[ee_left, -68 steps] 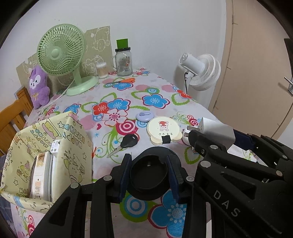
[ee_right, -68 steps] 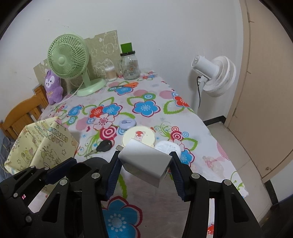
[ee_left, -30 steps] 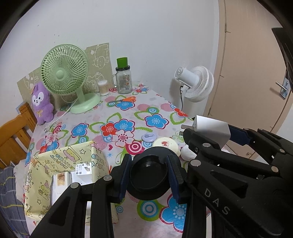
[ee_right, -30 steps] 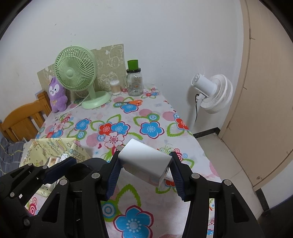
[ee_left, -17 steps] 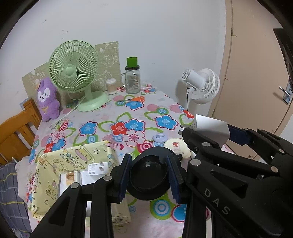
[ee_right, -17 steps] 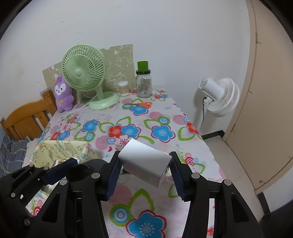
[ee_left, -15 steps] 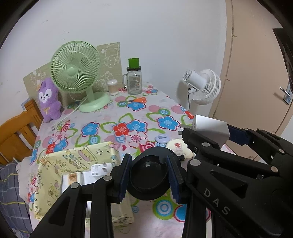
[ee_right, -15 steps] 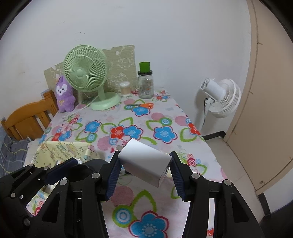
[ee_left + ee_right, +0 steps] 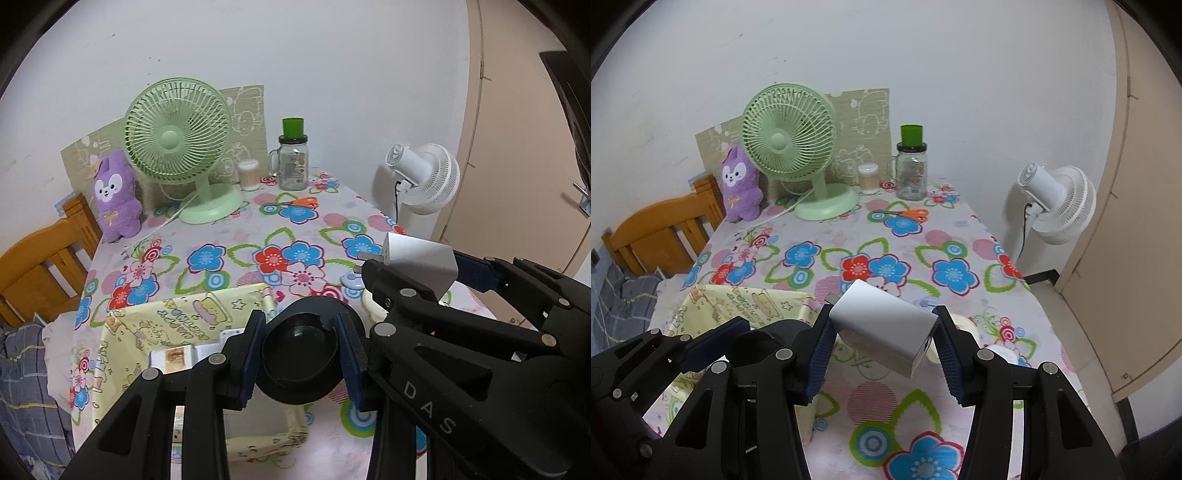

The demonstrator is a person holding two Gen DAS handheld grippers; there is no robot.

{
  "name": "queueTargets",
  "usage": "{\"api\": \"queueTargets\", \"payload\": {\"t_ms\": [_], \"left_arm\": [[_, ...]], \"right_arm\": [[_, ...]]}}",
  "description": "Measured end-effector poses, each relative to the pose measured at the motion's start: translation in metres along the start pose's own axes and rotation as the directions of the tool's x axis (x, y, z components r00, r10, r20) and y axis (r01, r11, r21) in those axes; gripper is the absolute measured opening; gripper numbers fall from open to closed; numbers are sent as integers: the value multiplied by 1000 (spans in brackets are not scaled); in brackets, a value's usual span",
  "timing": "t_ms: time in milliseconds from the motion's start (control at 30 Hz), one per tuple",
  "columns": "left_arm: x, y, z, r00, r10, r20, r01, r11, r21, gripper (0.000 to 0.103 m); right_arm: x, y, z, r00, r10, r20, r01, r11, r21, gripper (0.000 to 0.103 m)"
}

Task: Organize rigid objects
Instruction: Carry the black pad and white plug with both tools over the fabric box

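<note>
Left gripper (image 9: 300,356) clamped on a round black dish (image 9: 300,350), above the yellow fabric bin (image 9: 177,317); right gripper (image 9: 882,345) gripping a white charger (image 9: 886,328) — over the floral tablecloth (image 9: 886,236), beside that bin

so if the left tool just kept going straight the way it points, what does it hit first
Probably the yellow patterned fabric storage box, its open top under the held black round lid; depth is hard to judge, so maybe its far rim.

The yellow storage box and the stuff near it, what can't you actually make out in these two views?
- Yellow storage box contents: left wrist view, mostly hidden behind the left gripper and its black round lid.
- Cream round case: right wrist view, covered by the white charger.
- Glass jar label: too small.
</note>
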State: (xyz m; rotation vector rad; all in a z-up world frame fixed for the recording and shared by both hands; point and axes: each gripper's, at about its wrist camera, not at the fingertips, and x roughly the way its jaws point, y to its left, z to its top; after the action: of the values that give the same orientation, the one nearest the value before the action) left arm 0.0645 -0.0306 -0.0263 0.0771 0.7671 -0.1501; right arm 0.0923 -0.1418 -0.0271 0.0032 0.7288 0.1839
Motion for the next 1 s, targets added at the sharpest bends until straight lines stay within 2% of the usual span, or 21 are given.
{"api": "queueTargets", "payload": {"t_ms": [633,1000], "left_arm": [[3,51,-8,999,53,-15,-53,997,-53,39],[9,82,-22,996,69,-50,-73,994,-79,39]], "right_arm": [[23,51,7,998,59,-26,-61,996,-62,55],[38,86,2,994,88,-65,-94,991,-97,55]]}}
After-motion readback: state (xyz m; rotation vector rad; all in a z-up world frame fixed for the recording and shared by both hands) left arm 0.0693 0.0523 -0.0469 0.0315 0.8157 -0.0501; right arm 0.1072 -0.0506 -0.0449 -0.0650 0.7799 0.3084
